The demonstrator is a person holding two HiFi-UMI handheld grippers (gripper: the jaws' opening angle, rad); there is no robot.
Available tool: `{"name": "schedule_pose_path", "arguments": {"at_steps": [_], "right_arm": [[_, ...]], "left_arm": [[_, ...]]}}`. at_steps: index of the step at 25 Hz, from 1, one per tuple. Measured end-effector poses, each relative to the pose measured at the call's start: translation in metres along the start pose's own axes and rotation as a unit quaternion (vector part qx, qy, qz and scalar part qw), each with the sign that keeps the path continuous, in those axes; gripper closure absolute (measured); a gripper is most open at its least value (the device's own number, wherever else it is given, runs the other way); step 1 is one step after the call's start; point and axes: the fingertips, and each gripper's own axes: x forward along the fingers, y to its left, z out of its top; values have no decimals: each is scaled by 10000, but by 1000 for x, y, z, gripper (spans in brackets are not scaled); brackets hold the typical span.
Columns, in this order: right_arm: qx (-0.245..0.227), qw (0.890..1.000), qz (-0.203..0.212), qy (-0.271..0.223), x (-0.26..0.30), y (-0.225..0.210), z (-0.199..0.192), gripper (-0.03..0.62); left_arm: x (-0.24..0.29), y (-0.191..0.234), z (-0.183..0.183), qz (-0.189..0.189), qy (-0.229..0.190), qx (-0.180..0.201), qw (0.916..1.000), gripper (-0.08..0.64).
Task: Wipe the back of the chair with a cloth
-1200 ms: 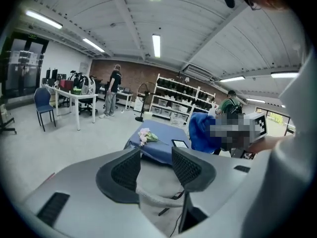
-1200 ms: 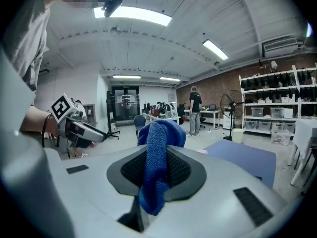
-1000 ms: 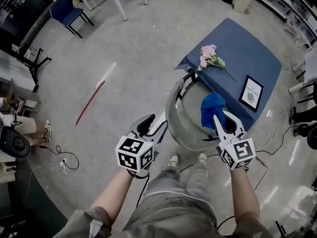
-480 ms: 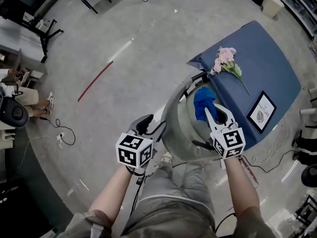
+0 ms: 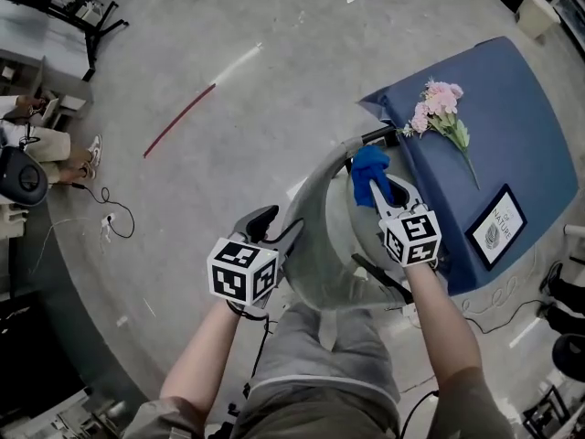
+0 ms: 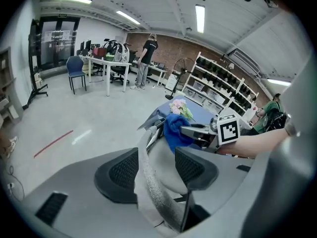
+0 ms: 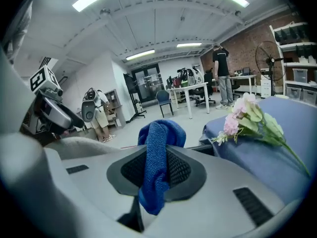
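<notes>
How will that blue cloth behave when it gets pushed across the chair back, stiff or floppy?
Probably floppy: the blue cloth bunches above the right gripper and its tail hangs limp below. Its looped weave looks soft and grippy, so it should drag on the chair back rather than slide, likely folding over.

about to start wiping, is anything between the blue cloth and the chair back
Nothing visible does. The blue cloth, clamped in the right gripper, is right at the top of the grey chair back. The left gripper, jaws opening, straddles the back's edge apart from it.
</notes>
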Motion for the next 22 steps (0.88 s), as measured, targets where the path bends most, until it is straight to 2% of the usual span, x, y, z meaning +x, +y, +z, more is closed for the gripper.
{"name": "schedule_pose_path", "arguments": {"at_steps": [2, 6, 14, 18, 22], "right_arm": [[99, 9999, 38, 77, 20, -4, -17, 514], [274, 9994, 49, 213, 57, -10, -47, 514], [951, 9949, 70, 326, 112, -15, -88, 514], [1136, 9920, 396, 383, 121, 1, -99, 514], [1096, 9861, 1041, 694, 114, 45, -119, 516]], "left_arm": [[7, 3, -7, 77, 8, -99, 9999, 313], [18, 8, -24, 264, 153, 95, 9995, 313], [35, 7, -51, 157, 327, 59, 9993, 313], [39, 8, -53, 70, 292, -25, 9995, 313], [40, 8, -55, 68, 304, 25, 9995, 333]]}}
